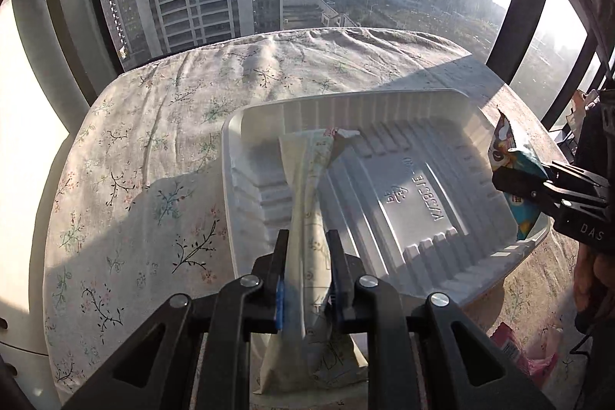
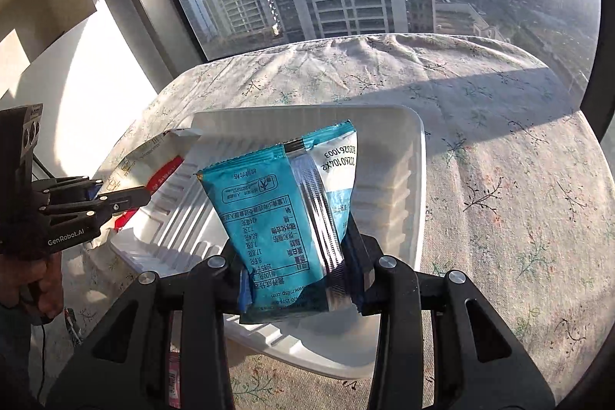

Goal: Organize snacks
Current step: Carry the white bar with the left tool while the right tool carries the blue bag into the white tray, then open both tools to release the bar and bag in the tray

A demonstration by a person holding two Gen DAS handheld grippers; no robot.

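Observation:
A white ribbed plastic tray (image 1: 434, 175) lies on the floral tablecloth; it also shows in the right wrist view (image 2: 392, 195). My left gripper (image 1: 306, 241) is shut on a cream snack packet (image 1: 307, 187) that reaches over the tray's left part. In the right wrist view this packet (image 2: 153, 160) shows white and red at the tray's left rim, held by the left gripper (image 2: 127, 196). My right gripper (image 2: 294, 252) is shut on a blue snack packet (image 2: 280, 214) held upright above the tray. In the left wrist view the blue packet (image 1: 515, 152) and right gripper (image 1: 515, 179) are at the tray's right edge.
The table (image 1: 153, 148) stands against a large window with dark frames (image 1: 534, 10). A pink packet (image 1: 511, 341) lies on the cloth near the tray's front right corner; a red-pink packet (image 2: 173, 375) shows under my right gripper. A white wall (image 2: 57, 37) is at left.

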